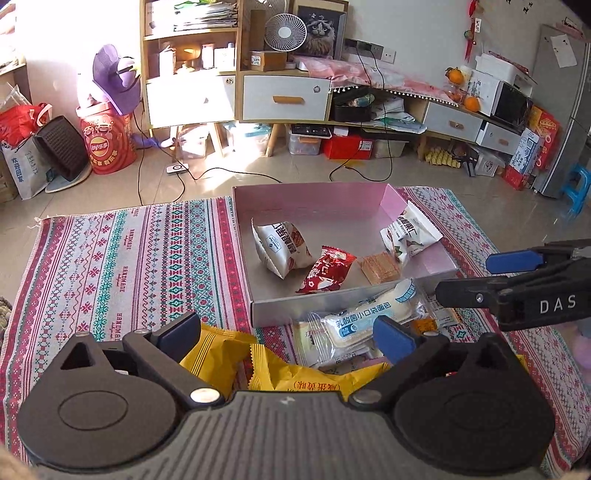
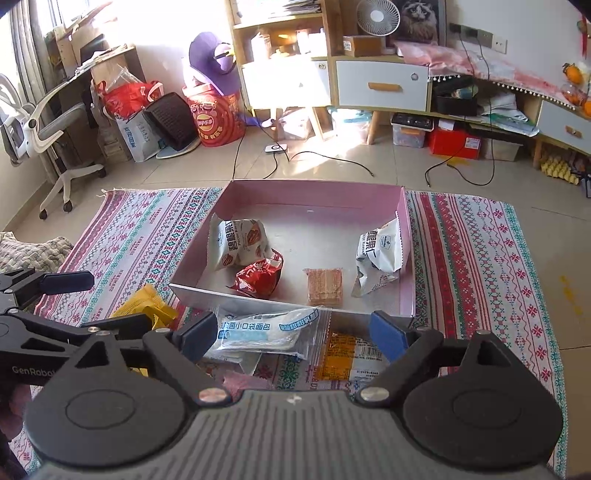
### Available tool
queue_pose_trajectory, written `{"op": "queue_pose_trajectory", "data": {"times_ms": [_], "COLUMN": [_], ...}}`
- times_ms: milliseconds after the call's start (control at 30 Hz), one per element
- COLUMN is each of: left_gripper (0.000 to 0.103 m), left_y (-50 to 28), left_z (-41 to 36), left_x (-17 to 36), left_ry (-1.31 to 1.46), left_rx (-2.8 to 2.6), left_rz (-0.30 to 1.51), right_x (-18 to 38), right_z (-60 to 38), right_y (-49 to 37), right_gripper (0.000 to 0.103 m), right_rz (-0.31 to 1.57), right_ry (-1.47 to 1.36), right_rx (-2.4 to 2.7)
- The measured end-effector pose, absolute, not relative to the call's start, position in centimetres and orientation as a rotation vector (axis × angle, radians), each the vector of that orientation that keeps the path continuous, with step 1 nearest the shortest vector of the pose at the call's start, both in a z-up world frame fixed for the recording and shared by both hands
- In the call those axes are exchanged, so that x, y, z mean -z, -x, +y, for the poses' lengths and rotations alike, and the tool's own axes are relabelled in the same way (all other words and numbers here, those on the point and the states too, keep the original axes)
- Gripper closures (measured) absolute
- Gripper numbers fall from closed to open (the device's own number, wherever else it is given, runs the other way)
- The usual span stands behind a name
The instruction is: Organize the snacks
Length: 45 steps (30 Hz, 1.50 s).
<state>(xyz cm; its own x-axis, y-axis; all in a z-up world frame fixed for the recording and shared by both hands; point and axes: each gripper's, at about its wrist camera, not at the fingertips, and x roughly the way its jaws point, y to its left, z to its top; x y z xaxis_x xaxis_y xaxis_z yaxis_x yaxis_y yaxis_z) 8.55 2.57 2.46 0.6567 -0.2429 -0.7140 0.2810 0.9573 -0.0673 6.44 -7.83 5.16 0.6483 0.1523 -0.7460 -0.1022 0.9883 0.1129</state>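
Below centre of both views, the left tool [image 1: 288, 334] and right tool [image 2: 293, 332] are hanging wide open and empty over loose snacks [image 2: 266, 330] lying on the cloth [image 1: 129, 258], just outside the box [image 2: 314, 192] already holding four packets, likely awaiting pickup.

The pink box [image 2: 314, 192] on the patterned cloth's [image 2: 480, 258] middle holds four packets; more snacks [image 2: 266, 330] lie along its near wall.

Lived-in home: shelves [image 1: 192, 62], drawers [image 1: 286, 98], desk fan [image 1: 285, 32], cat picture [image 1: 320, 31], tiled floor [image 1: 295, 170], woven rug [image 1: 129, 266].
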Motion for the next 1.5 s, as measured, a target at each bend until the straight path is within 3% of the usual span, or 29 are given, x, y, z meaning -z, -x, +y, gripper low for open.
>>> {"op": "queue_pose_trajectory", "data": {"times_ms": [833, 1500], "left_gripper": [0.0, 0.0], "left_y": [-2.0, -2.0], "left_z": [4.6, 3.1], "left_x": [0.1, 1.8], "left_ry": [-0.088, -0.207], "left_rx": [0.355, 0.425], "left_rz": [0.776, 0.753], "right_x": [-3.2, -0.5], "right_z": [-8.1, -9.7], "right_y": [-0.6, 0.8], "right_gripper": [0.007, 0.006], "right_rz": [0.876, 0.976], "right_ry": [-0.021, 0.011], "right_rx": [-0.2, -0.173]}}
